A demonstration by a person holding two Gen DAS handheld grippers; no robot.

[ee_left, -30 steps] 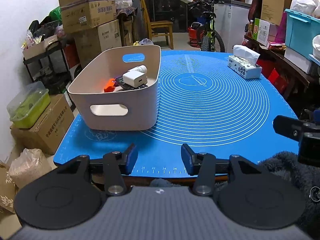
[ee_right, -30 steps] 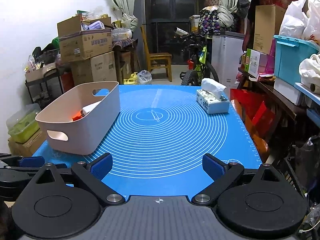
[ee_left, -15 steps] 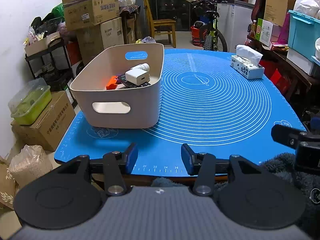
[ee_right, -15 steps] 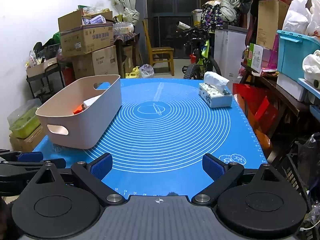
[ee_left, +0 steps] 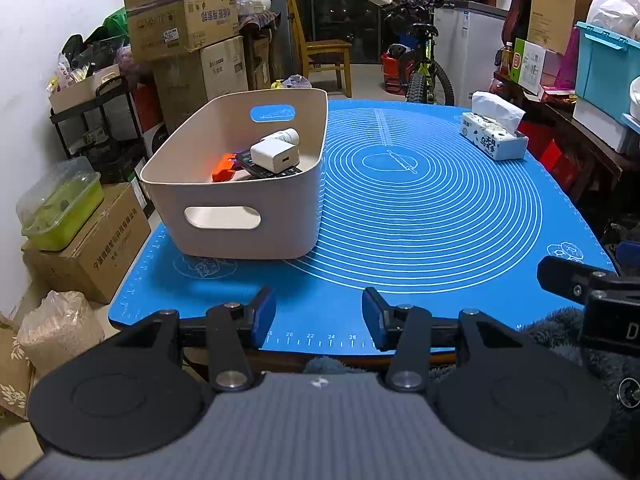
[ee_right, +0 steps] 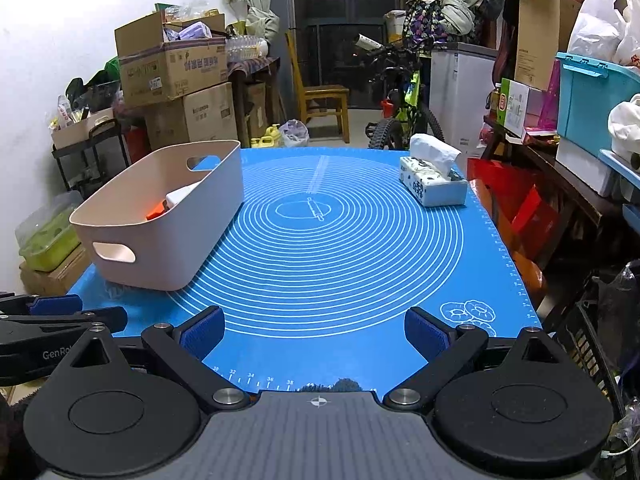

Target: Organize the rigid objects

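Note:
A beige plastic bin point(ee_left: 240, 216) stands on the left of the blue mat point(ee_left: 420, 216). Inside it lie a white charger block point(ee_left: 275, 155), a white bottle point(ee_left: 282, 136), an orange piece point(ee_left: 223, 167) and a dark flat device point(ee_left: 267, 170). The bin also shows in the right wrist view point(ee_right: 168, 240). My left gripper point(ee_left: 319, 318) is open and empty at the mat's near edge, in front of the bin. My right gripper point(ee_right: 314, 334) is open wide and empty over the near edge, right of the bin.
A tissue box point(ee_left: 493, 137) sits at the mat's far right, also in the right wrist view point(ee_right: 434, 184). Cardboard boxes point(ee_left: 182, 20), a chair point(ee_left: 324, 56) and a bicycle point(ee_left: 420, 68) stand beyond the table. A shelf with a teal crate point(ee_right: 596, 100) runs along the right.
Both grippers have drawn back slightly toward the near edge and risen a little; their openings are unchanged. Nothing on the mat has moved.

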